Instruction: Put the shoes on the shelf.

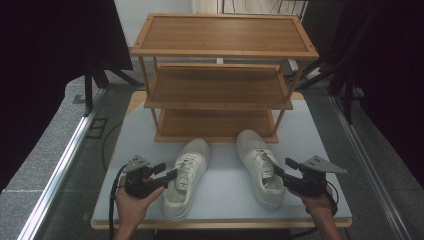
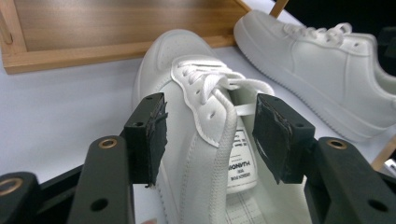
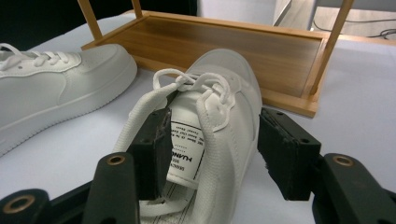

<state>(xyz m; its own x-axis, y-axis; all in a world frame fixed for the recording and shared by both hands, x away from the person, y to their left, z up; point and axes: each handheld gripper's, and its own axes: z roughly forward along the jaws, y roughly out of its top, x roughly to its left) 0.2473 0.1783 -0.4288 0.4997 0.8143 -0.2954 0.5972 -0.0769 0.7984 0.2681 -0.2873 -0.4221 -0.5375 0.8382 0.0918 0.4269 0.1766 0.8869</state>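
Between the jaws of the left tool point(image 1: 169, 175) lies the collar wall of the left shoe point(image 1: 186, 176) — one pad sits outside the shoe's outer side, the other hangs over the shoe's opening beside the tongue. In the left gripper view both pads stand clear of the leather, so the left tool point(image 2: 210, 135) is open and grips nothing; the left shoe point(image 2: 187, 93) points away from it, toe toward the lowest shelf of the wooden rack point(image 2: 93, 28).

The right tool point(image 1: 281, 171) mirrors this pose at the right shoe point(image 1: 261, 166). In the right gripper view its jaws straddle the side wall of the right shoe point(image 3: 219, 107): one pad is inside the opening next to the tongue label, the other is outside the wall with a visible gap. The right tool point(image 3: 212, 149) is thus open, holding nothing. Beyond its jaws the toe of the shoe points toward the rack point(image 3: 224, 46), and the left shoe point(image 3: 51, 88) lies off to one side of the tool.

Both shoes are white, laced, and rest on their soles on the pale bench point(image 1: 225, 185), side by side and apart — each directly ahead of its own tool, with the three-tier rack point(image 1: 220, 75) standing just past their toes. A hand point(image 1: 132, 205) holds the left tool, and another hand point(image 1: 320, 200) the right.
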